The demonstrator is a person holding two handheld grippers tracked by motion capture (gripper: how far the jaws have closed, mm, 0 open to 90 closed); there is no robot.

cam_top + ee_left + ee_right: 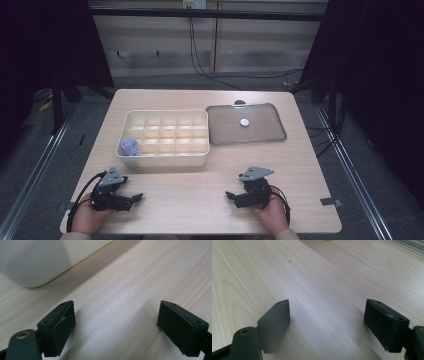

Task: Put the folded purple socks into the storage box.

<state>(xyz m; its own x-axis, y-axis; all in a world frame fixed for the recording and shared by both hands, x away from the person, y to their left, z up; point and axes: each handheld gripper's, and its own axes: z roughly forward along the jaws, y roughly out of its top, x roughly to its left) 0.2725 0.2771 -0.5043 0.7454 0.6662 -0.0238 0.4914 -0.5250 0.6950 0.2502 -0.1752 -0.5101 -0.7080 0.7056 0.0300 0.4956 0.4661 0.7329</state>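
Wood-grain tabletop carries everything in the high view. Your left gripper and right gripper rest on its near edge, well apart, tips turned toward each other. Ahead of the left gripper sits a cream divided organizer box; a small lilac object lies in its nearest corner compartment, on the left gripper's side. Ahead of the right gripper lies the clear lid, flat beside the box, with a white disc on it.

Left gripper view: both jaws stand wide apart with nothing between them. The box's rounded corner sits ahead and to the left, near but apart.

Right gripper view: jaws spread wide, holding nothing, bare tabletop ahead.

Handling judgement: the lilac object looks small and light, possibly soft; its form is too blurred to tell. Expect the compartment walls to crowd the jaws, so enter from above and close gently across its middle.
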